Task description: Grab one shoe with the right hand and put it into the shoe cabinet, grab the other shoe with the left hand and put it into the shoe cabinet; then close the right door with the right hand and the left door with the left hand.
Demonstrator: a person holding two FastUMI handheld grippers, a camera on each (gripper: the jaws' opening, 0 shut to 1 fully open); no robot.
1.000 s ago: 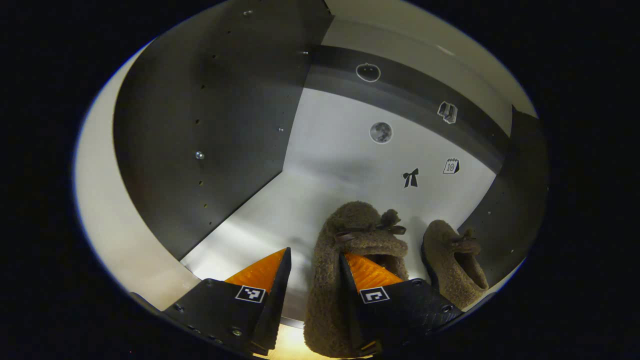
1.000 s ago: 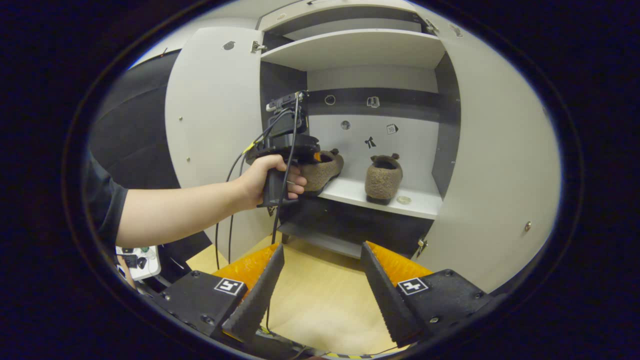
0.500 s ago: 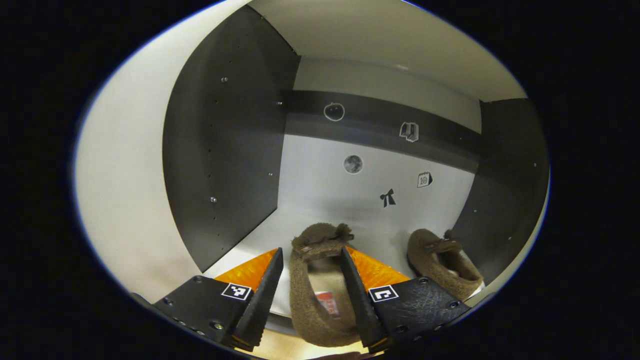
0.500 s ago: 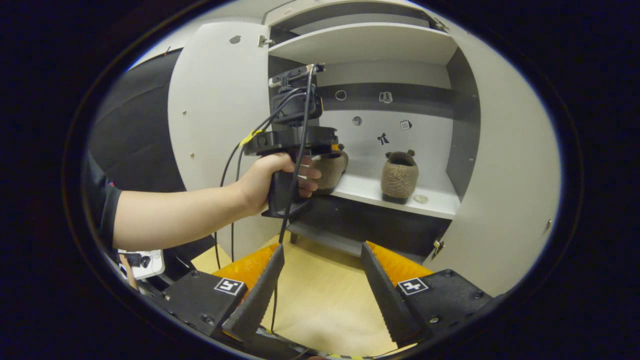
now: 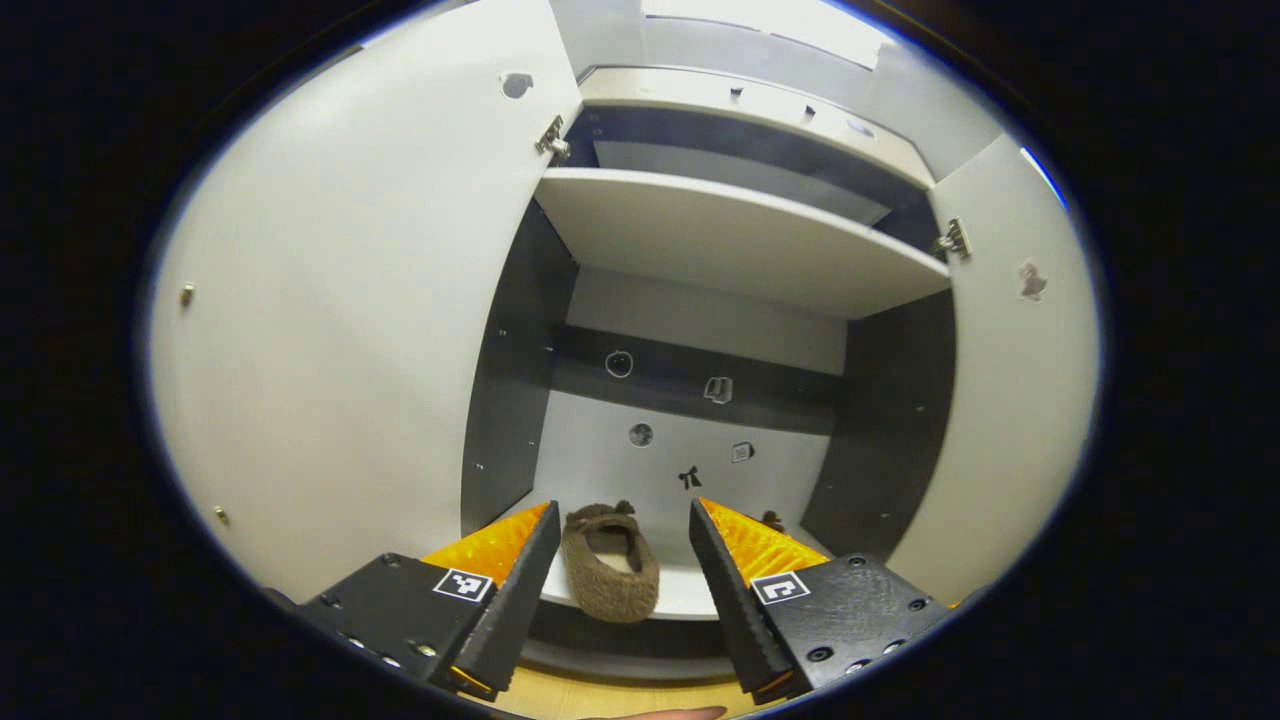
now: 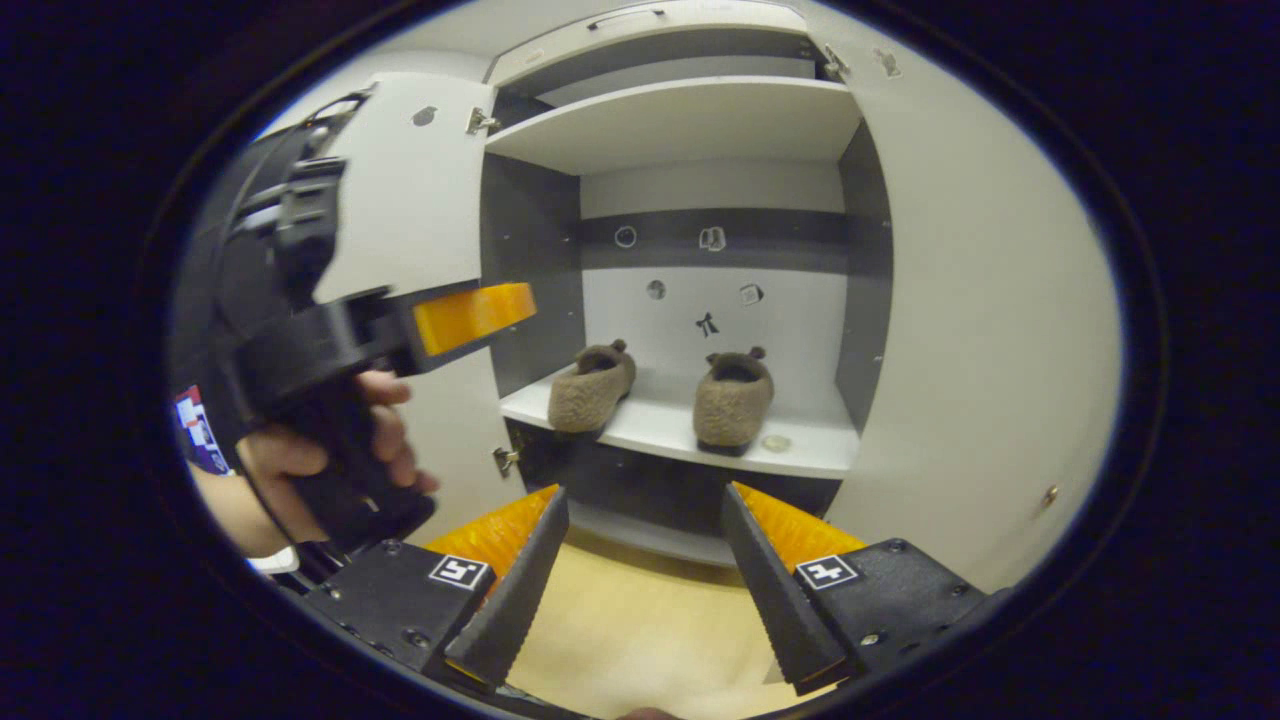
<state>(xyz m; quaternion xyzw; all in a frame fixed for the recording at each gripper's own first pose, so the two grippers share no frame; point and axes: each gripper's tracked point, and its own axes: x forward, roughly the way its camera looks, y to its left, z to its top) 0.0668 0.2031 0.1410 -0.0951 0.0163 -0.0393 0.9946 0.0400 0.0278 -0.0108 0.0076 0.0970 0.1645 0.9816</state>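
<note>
Both tongs empty, fingers parted: left tongs, right tongs. Both shoes on cabinet shelf: left shoe, right shoe. Next: right tongs push right door near free edge, smooth swing.

Both doors stand swung wide, left door and right door, so the cabinet mouth is open for a straight reach in. Two shoes, left shoe and right shoe, take up the middle shelf, with a gap between them. The left gripper hangs in front of the left door.
</note>
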